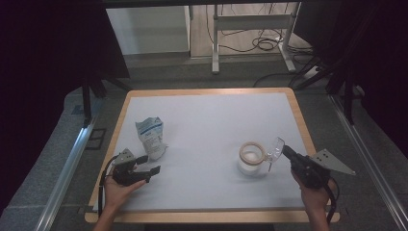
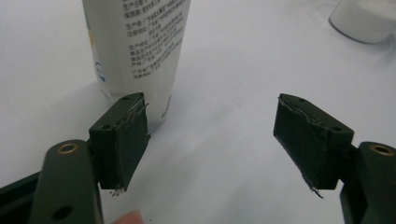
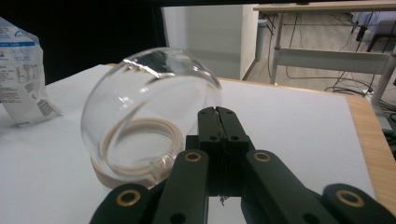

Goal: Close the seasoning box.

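Your right hand-held gripper point(image 3: 220, 114), jaws closed, pinches the rim of a clear glass dome lid point(image 3: 149, 107), tilted above its jar point(image 1: 250, 161): rigid, slippery, fragile. Your left hand-held gripper point(image 2: 212, 140) gapes empty beside a soft pouch point(image 2: 137, 51).

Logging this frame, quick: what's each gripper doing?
Left gripper: open, holding nothing, beside the pouch.
Right gripper: shut on the glass lid.

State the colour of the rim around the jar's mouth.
Pale wood-tan, on the jar's rim; it shows best in the right gripper view.
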`<state>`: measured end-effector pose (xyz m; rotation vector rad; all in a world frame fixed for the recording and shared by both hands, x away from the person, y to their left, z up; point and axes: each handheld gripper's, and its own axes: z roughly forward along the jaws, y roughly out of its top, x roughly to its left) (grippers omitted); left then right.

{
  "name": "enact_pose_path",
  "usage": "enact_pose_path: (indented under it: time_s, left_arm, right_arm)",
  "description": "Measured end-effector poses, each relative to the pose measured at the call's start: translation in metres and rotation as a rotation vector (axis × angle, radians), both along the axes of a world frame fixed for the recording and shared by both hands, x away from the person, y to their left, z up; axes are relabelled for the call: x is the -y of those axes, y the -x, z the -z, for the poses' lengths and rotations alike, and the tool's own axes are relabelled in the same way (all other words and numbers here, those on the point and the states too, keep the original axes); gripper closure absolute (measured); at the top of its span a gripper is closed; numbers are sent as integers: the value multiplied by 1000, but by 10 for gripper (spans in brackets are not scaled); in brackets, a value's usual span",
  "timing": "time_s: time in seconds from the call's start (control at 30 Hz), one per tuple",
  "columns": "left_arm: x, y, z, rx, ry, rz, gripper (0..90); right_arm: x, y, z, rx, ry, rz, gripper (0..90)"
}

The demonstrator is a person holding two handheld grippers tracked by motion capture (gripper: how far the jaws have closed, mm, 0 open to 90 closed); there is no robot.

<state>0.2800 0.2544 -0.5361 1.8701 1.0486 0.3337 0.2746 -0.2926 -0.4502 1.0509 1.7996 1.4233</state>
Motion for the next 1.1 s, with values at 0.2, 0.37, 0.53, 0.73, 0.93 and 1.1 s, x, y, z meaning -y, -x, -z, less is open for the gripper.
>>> enact_pose_path:
  time_s: [0.2,0.37,0.53,0.73,0.93,1.1]
  left_arm:
    - [0,3,2,3,-19,-8,262]
    - [0,6,1,11,-19,-11,262]
    - [1,7,2,9,-17,-8,262]
    - [3,8,4,6,-17,-8,262]
    - [5,8,3,11,-25,-11,260]
    - [6,8,3,12,-18,-6,259]
  right_arm:
    - [-10,-3,-4,8,6,-15,899]
    - [-22,-9,-4,-4,17,-44,899]
    - [-45,-19,1,-31,67,-91,899]
    - [-60,-24,5,-76,121,-126,899]
    - [-55,-23,6,-82,115,-122,899]
    - [-47,-19,3,-64,103,-106,899]
